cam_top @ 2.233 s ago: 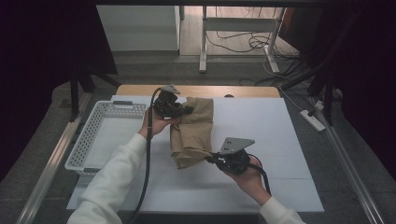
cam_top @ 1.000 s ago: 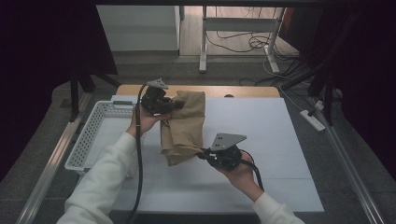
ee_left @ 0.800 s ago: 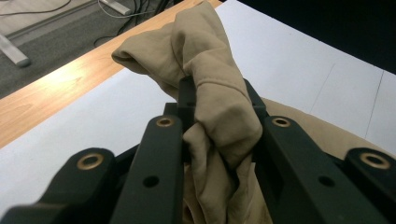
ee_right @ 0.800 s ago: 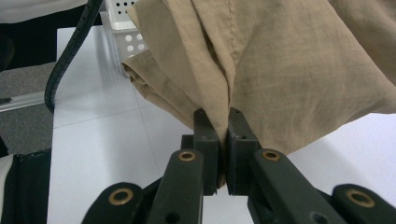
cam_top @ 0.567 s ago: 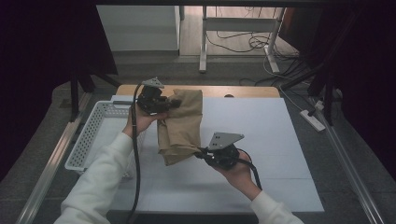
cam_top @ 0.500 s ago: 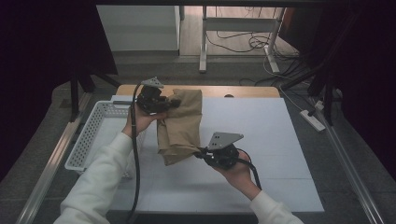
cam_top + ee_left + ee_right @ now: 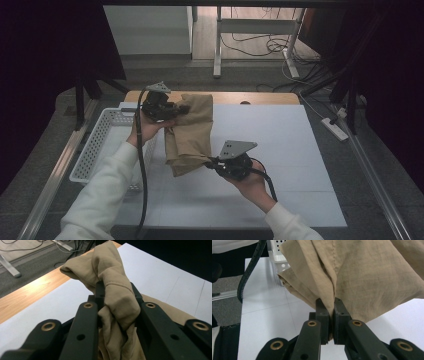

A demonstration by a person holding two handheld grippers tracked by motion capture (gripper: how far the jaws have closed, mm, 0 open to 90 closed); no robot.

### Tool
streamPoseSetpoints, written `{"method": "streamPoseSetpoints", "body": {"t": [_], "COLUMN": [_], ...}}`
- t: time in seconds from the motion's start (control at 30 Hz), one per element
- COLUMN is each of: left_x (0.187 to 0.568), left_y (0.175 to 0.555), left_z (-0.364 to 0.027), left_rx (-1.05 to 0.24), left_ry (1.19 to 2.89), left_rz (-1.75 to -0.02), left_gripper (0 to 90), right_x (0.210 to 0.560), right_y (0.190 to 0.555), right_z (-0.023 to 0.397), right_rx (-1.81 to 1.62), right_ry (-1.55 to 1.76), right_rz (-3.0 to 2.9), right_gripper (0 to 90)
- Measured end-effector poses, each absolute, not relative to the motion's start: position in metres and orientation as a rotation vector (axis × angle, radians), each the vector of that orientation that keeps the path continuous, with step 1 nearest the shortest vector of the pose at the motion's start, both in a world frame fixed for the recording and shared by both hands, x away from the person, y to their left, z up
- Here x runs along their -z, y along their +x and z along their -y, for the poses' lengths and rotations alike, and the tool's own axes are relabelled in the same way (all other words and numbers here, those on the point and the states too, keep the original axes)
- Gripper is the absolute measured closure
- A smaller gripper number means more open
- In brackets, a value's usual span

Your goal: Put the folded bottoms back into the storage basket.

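A tan folded cloth (image 7: 191, 131) hangs between both grippers over the white table (image 7: 300, 150). My left gripper (image 7: 181, 108) holds its far end, near the basket and the table's back edge. In the left gripper view a bunched roll of the cloth (image 7: 117, 300) is clamped between the black jaws. My right gripper (image 7: 211, 162) is shut on the cloth's near corner, left of the hand. The right gripper view has the cloth (image 7: 362, 277) pinched in a thin fold between the two pads (image 7: 322, 315), with the rest draped above.
A white perforated basket (image 7: 102, 145) stands at the table's left edge, beside the left forearm. A wooden strip (image 7: 260, 98) runs along the table's back. The left gripper's black cable (image 7: 141, 170) trails down toward the front edge. Grey floor and metal rails flank the table.
Both grippers have carried the cloth to the left, toward the basket. The left hand now sits over the basket's right rim. Both stay shut on the cloth.
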State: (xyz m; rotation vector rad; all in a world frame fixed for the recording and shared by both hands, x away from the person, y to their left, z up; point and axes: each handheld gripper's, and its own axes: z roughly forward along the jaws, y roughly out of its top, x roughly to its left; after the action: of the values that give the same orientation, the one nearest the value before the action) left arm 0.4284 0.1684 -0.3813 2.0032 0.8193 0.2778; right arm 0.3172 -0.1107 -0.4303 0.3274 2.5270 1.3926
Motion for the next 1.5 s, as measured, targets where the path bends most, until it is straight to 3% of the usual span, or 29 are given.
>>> {"method": "streamPoseSetpoints", "body": {"t": [1.5], "left_x": [0.37], "left_y": [0.417], "left_z": [-0.206], "left_rx": [-0.321], "left_ry": [1.972], "left_rz": [-0.862], "left_gripper": [76.0], "right_x": [0.427], "right_y": [0.32], "right_z": [0.077], "right_rx": [-1.425], "right_ry": [0.257], "right_rz": [-2.544], "right_gripper": [84.9]}}
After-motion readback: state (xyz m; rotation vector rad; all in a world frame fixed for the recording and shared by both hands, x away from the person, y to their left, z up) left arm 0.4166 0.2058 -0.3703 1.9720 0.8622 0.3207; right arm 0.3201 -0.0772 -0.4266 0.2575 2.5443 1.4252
